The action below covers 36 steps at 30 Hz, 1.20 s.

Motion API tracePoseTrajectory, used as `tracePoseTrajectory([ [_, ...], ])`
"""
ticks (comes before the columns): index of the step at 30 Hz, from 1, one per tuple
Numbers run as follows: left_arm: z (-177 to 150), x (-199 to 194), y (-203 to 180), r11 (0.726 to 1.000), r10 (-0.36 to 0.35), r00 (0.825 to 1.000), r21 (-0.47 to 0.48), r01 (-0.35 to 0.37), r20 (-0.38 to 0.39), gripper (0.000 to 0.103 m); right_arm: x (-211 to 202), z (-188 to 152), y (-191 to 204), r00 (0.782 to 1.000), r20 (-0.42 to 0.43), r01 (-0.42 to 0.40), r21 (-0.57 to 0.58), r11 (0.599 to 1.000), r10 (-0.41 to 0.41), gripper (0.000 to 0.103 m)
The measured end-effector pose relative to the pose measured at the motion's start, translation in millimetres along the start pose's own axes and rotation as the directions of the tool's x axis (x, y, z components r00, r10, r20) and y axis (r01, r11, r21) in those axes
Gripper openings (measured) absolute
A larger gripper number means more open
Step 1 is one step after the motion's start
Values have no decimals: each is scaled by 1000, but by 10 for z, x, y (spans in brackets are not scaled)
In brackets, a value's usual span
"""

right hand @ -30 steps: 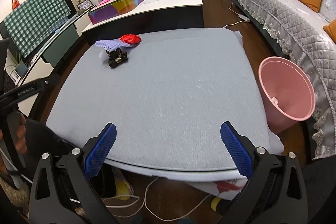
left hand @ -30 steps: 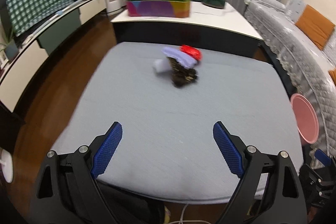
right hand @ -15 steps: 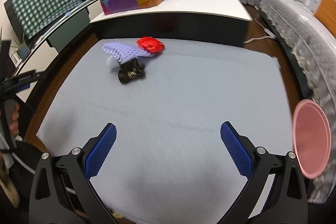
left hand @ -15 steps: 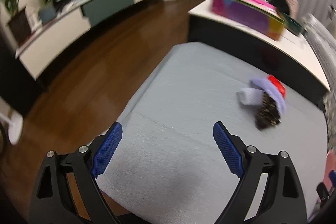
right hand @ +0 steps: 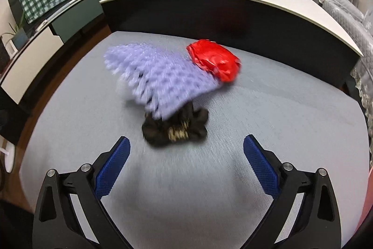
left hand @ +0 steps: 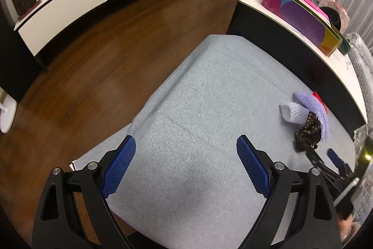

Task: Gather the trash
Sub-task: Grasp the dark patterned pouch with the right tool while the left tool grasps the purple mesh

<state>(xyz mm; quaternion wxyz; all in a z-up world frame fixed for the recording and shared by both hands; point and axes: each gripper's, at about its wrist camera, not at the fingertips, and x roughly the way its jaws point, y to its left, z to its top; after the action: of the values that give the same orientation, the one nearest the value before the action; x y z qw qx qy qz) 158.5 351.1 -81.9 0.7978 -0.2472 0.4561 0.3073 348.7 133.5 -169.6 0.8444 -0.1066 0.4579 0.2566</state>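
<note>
While both tongs stand wide apart and empty, the right gripper (right hand: 186, 153) hovers near a crumpled dark wrapper (right hand: 176, 126) on the grey padded table (right hand: 279, 109), under lilac foam netting (right hand: 158, 76) beside red foil (right hand: 214, 61). The left gripper (left hand: 186, 155) faces bare cloth.

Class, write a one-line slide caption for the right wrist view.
Open right gripper faces a trash pile on the grey pad: dark crumpled wrapper, purple foam net, red foil.
</note>
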Motion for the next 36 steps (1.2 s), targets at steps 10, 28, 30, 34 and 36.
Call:
tracePoseTrajectory([
  [10,-11,31,-43,1000,1,1000,10,-1,-6,85,-45,-154,-3,994,-98,-52,-40,998,48,33],
  [28,-273,-181,-965,966,-113,993,237,104,26,85,-2033,-1390,-1615,992,15,124,135,983,-128,33],
  [30,-269,-177,-1195,953,-157,987,260,155,-10,85,-2098,-1531,-1822,988,16,146,187,971,-152,34],
  [34,-149,-104,-1669,934,-199,980,297,197,-25,85,-2134,-1660,-2127,978,44,186,270,945,-205,34],
  [36,-87,16,-1857,932,-201,979,299,204,-41,85,-2113,-1657,-2205,976,53,188,273,943,-210,34],
])
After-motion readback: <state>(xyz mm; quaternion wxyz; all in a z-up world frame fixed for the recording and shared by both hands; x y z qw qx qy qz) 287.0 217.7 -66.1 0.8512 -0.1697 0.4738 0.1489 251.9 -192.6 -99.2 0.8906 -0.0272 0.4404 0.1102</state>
